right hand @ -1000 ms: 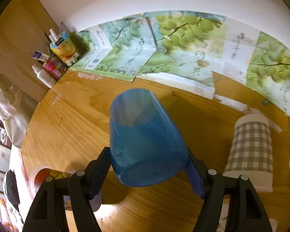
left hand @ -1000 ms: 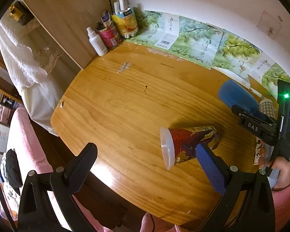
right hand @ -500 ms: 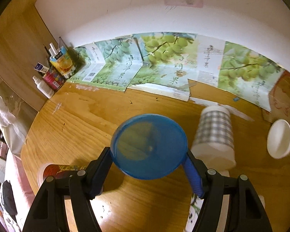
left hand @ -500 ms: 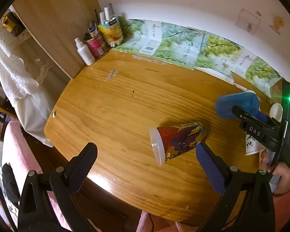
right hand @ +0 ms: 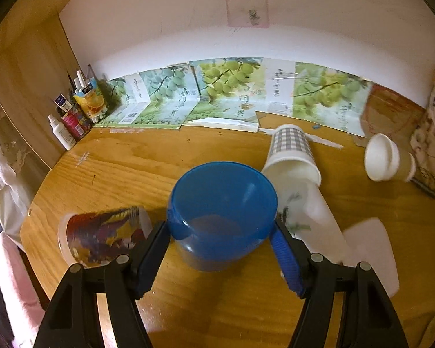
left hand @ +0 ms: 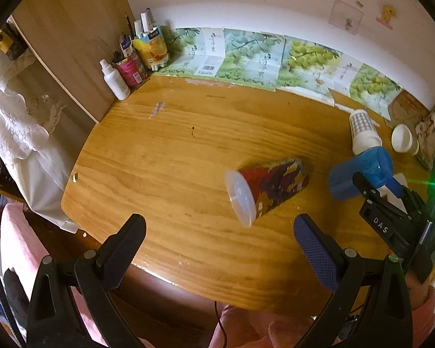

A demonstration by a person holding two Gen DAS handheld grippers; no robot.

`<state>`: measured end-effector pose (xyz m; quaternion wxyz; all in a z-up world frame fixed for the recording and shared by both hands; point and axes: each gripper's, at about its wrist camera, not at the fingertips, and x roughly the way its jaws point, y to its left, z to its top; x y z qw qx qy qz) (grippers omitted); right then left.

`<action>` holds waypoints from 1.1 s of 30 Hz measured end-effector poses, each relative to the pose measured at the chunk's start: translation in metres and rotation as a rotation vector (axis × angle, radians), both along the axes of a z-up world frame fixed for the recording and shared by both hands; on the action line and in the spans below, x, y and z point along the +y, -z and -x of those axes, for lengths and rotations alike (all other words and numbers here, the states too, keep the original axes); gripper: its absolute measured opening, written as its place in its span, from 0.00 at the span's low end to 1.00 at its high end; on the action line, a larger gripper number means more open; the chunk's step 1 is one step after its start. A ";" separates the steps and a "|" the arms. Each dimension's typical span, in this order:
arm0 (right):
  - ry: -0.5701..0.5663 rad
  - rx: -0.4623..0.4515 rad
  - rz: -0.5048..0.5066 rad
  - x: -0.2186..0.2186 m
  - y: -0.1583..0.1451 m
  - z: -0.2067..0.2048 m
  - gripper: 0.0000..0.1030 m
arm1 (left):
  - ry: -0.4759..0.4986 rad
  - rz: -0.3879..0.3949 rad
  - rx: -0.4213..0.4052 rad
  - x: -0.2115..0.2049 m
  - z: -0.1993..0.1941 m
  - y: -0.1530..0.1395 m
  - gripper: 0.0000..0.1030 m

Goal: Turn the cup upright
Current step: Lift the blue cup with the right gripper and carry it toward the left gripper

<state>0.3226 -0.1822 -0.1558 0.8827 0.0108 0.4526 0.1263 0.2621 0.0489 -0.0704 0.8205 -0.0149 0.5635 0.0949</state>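
Blue cup held over the bench, mouth turned toward the camera

The right claw (right hand: 221, 242) is clamped on the blue cup (right hand: 221, 203), one finger on each side wall just under the rim, holding it above the wooden bench (right hand: 148, 174) with its open mouth tilted up; whether its base touches the wood cannot be told. The left claw (left hand: 217, 249) hangs empty with its fingers wide apart, near a printed cup (left hand: 268, 190) lying on its side. A checked cup (right hand: 293, 153) also lies tipped beside the blue one. The blue cup looks like thin, smooth plastic: probably light, fairly stiff but liable to flex or slip under a hard squeeze, so a moderate grip across the wall near the rim seems the sound hold.
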 end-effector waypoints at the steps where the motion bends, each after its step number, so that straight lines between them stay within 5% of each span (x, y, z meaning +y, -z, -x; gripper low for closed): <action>1: 0.013 -0.015 0.006 0.001 0.000 0.008 0.69 | 0.005 0.000 0.001 0.001 0.003 0.001 0.99; 15: 0.109 -0.074 0.047 0.010 0.023 0.085 0.69 | 0.084 -0.015 0.021 0.018 0.060 0.013 0.99; 33: 0.182 -0.108 0.075 0.018 0.028 0.140 0.69 | 0.159 0.013 0.038 0.022 0.081 0.027 0.99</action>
